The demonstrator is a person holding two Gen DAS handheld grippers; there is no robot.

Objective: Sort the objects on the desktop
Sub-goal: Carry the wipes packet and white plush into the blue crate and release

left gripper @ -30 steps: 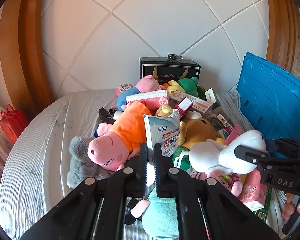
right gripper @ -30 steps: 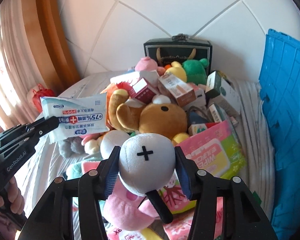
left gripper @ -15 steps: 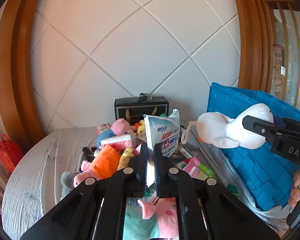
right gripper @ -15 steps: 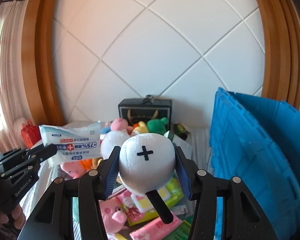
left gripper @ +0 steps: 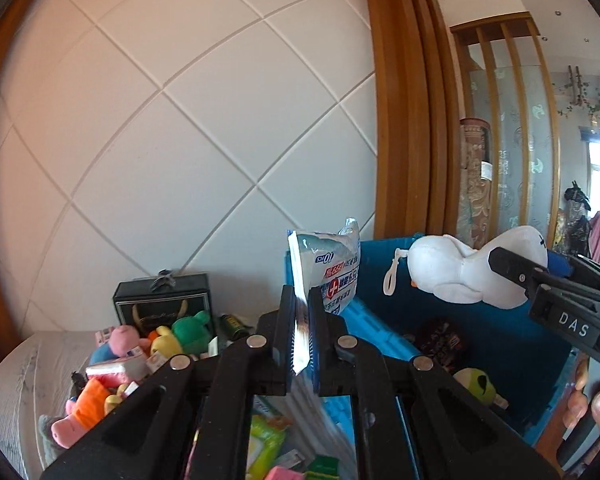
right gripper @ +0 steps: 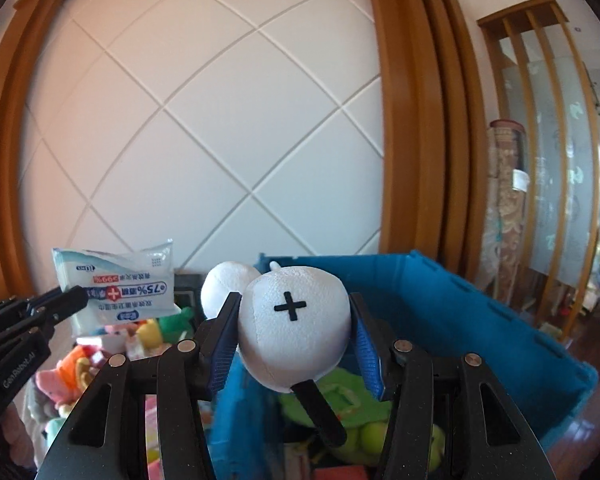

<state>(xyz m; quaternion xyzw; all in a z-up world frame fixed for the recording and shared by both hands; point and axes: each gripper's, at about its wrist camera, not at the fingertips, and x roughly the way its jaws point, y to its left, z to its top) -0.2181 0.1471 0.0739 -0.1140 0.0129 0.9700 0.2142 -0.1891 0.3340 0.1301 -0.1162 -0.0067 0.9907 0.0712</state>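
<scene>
- My left claw (left gripper: 300,332) pinches the wipes pack (left gripper: 334,264) by its thin edge, just left of the blue bin (right gripper: 480,320); it is light, floppy and slippery.
- My right claw (right gripper: 292,344) squeezes the soft white plush toy (right gripper: 294,332) above the bin; it squashes, so I grip the middle.

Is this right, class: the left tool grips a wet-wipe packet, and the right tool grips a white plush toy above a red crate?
One detail is wrong: the crate is blue, not red, as the right wrist view shows. The left tool does grip the wet-wipe packet, and the right tool grips the white plush toy above it.
</scene>
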